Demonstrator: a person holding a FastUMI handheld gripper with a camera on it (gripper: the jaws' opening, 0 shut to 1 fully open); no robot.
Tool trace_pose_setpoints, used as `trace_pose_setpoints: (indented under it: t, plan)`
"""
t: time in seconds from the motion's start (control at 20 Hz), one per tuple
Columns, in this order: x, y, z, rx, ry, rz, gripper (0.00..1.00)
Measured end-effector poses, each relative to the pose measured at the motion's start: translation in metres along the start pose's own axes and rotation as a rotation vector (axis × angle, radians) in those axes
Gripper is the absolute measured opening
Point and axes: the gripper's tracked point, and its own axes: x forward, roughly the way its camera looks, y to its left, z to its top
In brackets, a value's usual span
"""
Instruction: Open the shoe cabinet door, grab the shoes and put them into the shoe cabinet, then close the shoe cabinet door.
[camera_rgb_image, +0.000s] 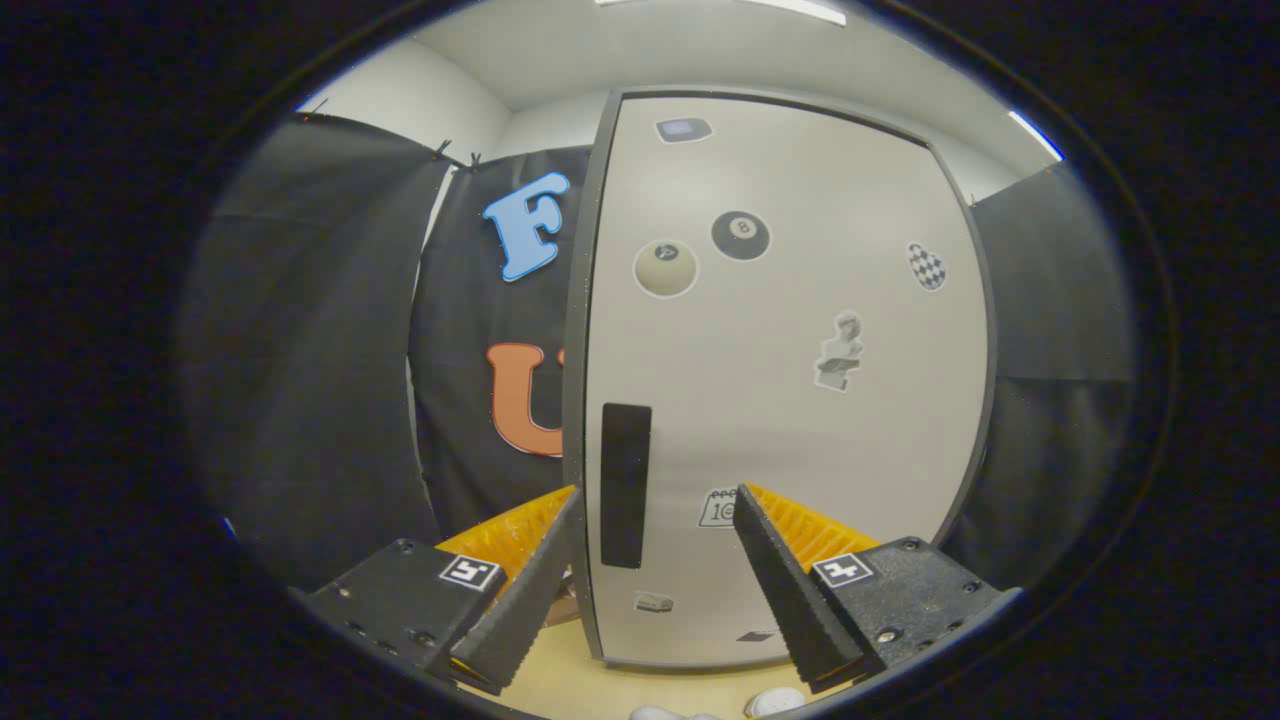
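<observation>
The shoe cabinet stands just ahead of me, its pale grey door (780, 400) shut, framed in dark trim and dotted with several stickers. A black vertical handle (626, 485) sits near the door's left edge, low down. My gripper (655, 500) is open, its two fingers spread on either side of the handle, which lies between them but closer to the left finger; I cannot tell whether they touch the door. The white toes of shoes (775, 702) peek up from the wooden floor below the fingers.
Black cloth walls (320, 380) hang to the left and right of the cabinet. A light wooden floor (590, 680) runs beneath the cabinet's base. White wall and ceiling show above.
</observation>
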Motion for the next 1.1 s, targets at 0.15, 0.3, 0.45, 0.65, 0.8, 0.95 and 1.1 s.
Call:
trace_pose_setpoints:
  t: [0.15,0.3,0.45,0.65,0.8,0.95,1.1]
  plan:
    - [0.026,0.004,-0.005,0.007,0.004,-0.018,0.99]
    - [0.049,0.010,-0.013,0.027,0.031,-0.019,0.92]
    - [0.060,0.017,-0.020,0.036,0.055,-0.010,0.66]
    - [0.059,0.014,-0.019,0.053,0.064,-0.026,0.33]
    - [0.057,0.013,-0.020,0.060,0.072,-0.012,0.28]
    - [0.048,0.015,-0.020,0.054,0.078,0.011,0.27]
    - [0.030,0.018,-0.019,0.070,0.089,0.048,0.27]
